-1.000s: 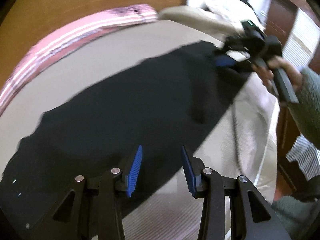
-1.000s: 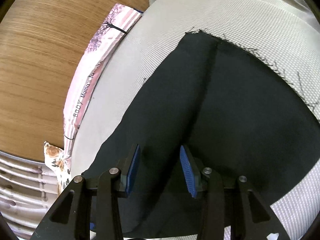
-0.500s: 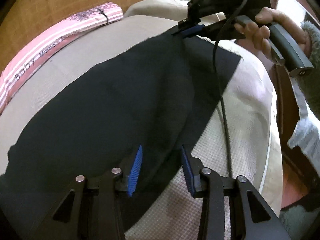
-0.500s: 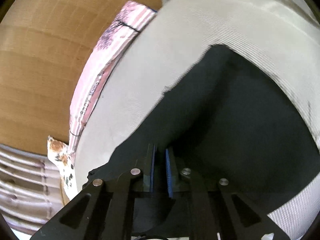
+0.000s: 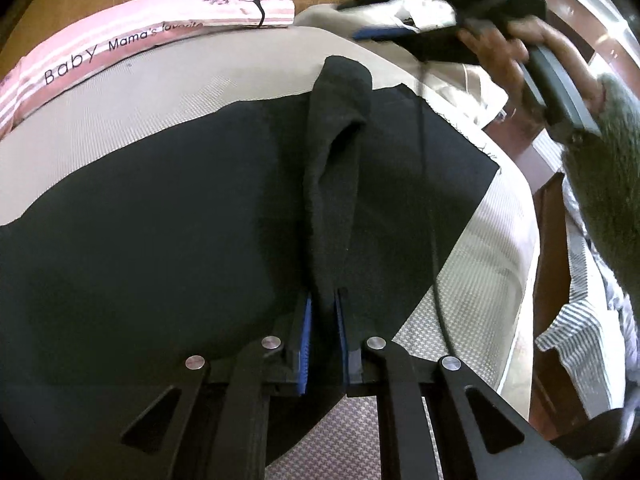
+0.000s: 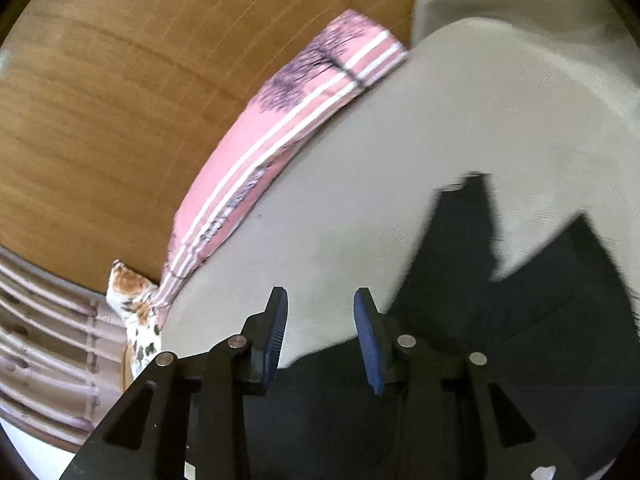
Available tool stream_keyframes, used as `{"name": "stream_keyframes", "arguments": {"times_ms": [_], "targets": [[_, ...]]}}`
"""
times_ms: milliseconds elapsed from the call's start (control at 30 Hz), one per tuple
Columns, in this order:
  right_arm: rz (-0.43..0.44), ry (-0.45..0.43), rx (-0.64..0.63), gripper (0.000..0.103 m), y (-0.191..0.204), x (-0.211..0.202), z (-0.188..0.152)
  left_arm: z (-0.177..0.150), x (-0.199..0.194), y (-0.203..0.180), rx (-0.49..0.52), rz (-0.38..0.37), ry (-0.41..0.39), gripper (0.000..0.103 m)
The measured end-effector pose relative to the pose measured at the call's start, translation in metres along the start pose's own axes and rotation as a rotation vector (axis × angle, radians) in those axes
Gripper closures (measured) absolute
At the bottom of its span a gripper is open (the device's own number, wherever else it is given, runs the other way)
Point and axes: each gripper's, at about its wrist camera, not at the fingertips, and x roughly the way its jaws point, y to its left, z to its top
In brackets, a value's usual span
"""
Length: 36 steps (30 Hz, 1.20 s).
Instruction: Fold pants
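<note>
Black pants (image 5: 160,220) lie spread across a beige bed (image 5: 160,92). My left gripper (image 5: 322,312) is shut on a raised ridge of the pants' fabric (image 5: 332,184), which runs away from the jaws to a bunched peak. My right gripper (image 6: 320,324) is open and empty, lifted above the bed beside the pants (image 6: 520,320); it also shows in the left wrist view (image 5: 400,32), held in a hand at the far right.
A pink striped cushion (image 5: 140,40) lies along the bed's far edge against a wooden wall (image 6: 120,80). A black cable (image 5: 432,220) hangs across the pants. A striped cloth (image 5: 580,328) and wooden furniture stand at the right of the bed.
My left gripper closed on a fold of the pants. My right gripper, which had pinched the fabric half a second ago, opened, let go and lifted away from the pants.
</note>
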Motion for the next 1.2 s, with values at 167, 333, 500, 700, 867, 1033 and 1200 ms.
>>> {"name": "stream_keyframes", "arguments": {"times_ms": [167, 333, 500, 700, 867, 1033, 1200], "targets": [[-0.088, 0.006, 0.088, 0.07, -0.052, -0.02, -0.016, 0.001, -0.001, 0.005, -0.019, -0.021, 0.0, 0.091], [-0.019, 0.038, 0.207, 0.07, -0.082, -0.018, -0.045, -0.001, -0.001, 0.006, -0.027, -0.02, -0.004, 0.091], [0.121, 0.095, 0.276, 0.07, -0.073, 0.0, -0.078, -0.001, -0.002, 0.005, -0.019, -0.01, -0.004, 0.091], [0.232, 0.147, 0.285, 0.07, -0.049, 0.014, -0.103, -0.002, -0.002, 0.003, -0.014, -0.001, -0.006, 0.091], [0.261, 0.176, 0.298, 0.069, -0.043, 0.035, -0.113, -0.003, -0.002, 0.002, -0.012, 0.003, -0.009, 0.091], [0.298, 0.031, 0.388, 0.069, -0.061, 0.034, -0.09, -0.002, -0.001, 0.002, -0.007, 0.005, -0.007, 0.091], [0.266, -0.054, 0.395, 0.07, -0.071, 0.025, -0.062, -0.002, -0.001, 0.002, -0.002, 0.011, -0.006, 0.091]]}}
